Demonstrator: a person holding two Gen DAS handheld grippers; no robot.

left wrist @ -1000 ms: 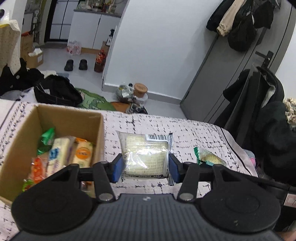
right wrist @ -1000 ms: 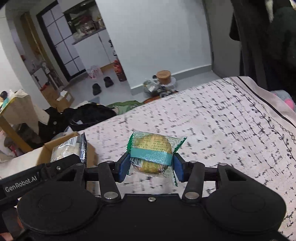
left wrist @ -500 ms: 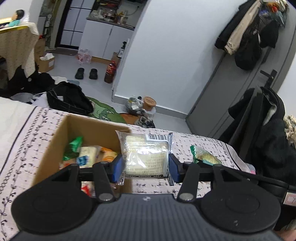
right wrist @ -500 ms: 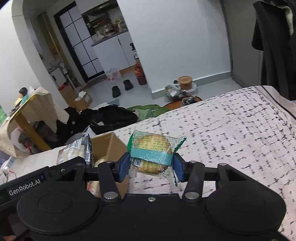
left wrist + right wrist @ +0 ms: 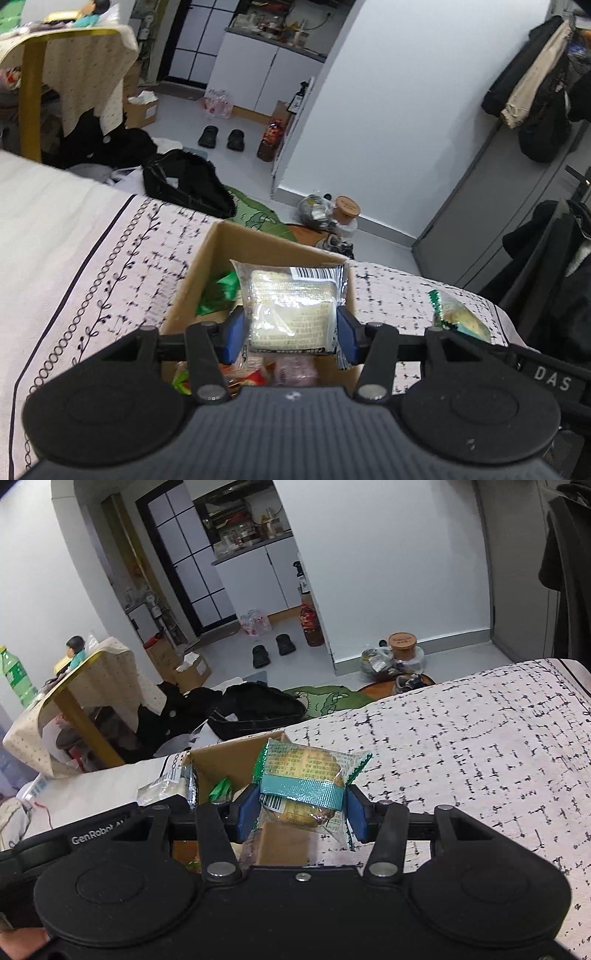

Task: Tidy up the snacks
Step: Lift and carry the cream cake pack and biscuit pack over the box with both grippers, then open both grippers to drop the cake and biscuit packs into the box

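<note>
1. Left gripper (image 5: 290, 334): blue pads clamped on the sides of a clear-wrapped pale cake (image 5: 290, 308), barcode end pointing away. Side grip leaves the pack's underside free, so it can drop flat on release.
2. Right gripper (image 5: 301, 812): pads closed on a green-edged bun pack (image 5: 303, 788) across its teal band. Pack sits slightly tilted, far end higher.
3. Box (image 5: 207, 273): open cardboard, on the patterned bedcover (image 5: 110, 266). Already holds several wrapped snacks; green and red wrappers visible. Judged as the collecting point for the task.
4. Position, left: cake hangs directly over the box opening, gripper angled down and forward. Not touching the contents, as far as visible.
5. Position, right: bun hangs over the box's near right corner, partly over bedcover. Left gripper's cake shows at the left edge of that view, so the two tools are side by side, near but apart.
6. Judgement: left is ready to release; right needs to shift further over the opening first.
7. Risk: crowded box, packs may slide out over the wall.
</note>
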